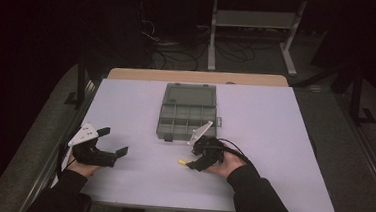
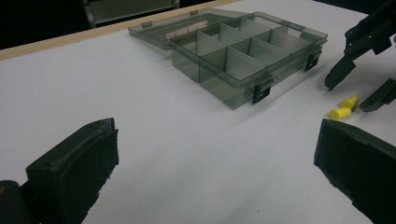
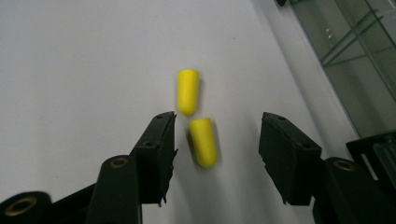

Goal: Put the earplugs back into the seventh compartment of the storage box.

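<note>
The right gripper (image 3: 217, 135), half open, straddles one yellow plug (image 3: 203, 142) without apparently touching; the left gripper (image 2: 215, 158) rests wide open, empty.

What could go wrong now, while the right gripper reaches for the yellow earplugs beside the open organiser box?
1. The two yellow earplugs lie almost end to end. Only the nearer earplug sits between the jaws of the right gripper, so closing could knock the other one away.
2. The nearer earplug is close to the left jaw, not centred; it might roll or be pinched at its edge.
3. The organiser box has small compartments, so a loose grip could drop the plug outside.
</note>
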### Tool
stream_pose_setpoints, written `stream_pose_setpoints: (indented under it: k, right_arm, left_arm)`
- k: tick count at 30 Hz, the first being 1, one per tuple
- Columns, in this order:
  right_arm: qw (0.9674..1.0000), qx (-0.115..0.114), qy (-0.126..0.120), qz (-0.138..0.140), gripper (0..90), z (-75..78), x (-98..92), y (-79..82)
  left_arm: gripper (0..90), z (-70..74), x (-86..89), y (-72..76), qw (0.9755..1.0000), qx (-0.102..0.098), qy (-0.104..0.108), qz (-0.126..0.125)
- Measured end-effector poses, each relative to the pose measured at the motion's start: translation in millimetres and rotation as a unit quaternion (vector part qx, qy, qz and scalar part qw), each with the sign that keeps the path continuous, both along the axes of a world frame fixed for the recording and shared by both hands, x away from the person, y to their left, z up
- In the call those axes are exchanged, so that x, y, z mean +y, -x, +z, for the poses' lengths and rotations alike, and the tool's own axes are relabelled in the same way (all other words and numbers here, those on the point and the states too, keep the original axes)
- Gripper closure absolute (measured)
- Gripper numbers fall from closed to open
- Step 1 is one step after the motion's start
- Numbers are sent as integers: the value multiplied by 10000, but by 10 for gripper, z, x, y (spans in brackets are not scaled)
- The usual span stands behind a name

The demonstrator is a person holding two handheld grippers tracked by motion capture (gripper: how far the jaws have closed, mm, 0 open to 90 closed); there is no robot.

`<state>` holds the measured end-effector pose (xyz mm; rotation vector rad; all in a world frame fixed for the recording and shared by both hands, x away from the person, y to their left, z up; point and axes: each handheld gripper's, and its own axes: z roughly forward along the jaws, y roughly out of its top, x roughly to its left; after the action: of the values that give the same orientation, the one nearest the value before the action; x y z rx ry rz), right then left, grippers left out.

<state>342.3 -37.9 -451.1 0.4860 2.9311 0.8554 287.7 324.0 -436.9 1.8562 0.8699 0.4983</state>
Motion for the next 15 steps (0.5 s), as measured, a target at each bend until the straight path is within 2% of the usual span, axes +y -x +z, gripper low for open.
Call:
stream_pose_setpoints:
  k: [4,10,15]
  right_arm:
    - [10000,-19,-27,79,563,-4,14,9]
    - [9999,35,-28,133,766,-1,27,20]
    - [9999,44,-9,91,792,7,24,21]
  left_arm:
    - [0,0,-2,1,10000,0,-4,-3]
    - [0,0,-1,1,10000,-1,-19,-13]
    - [0,0,0,0,10000,-3,-27,-20]
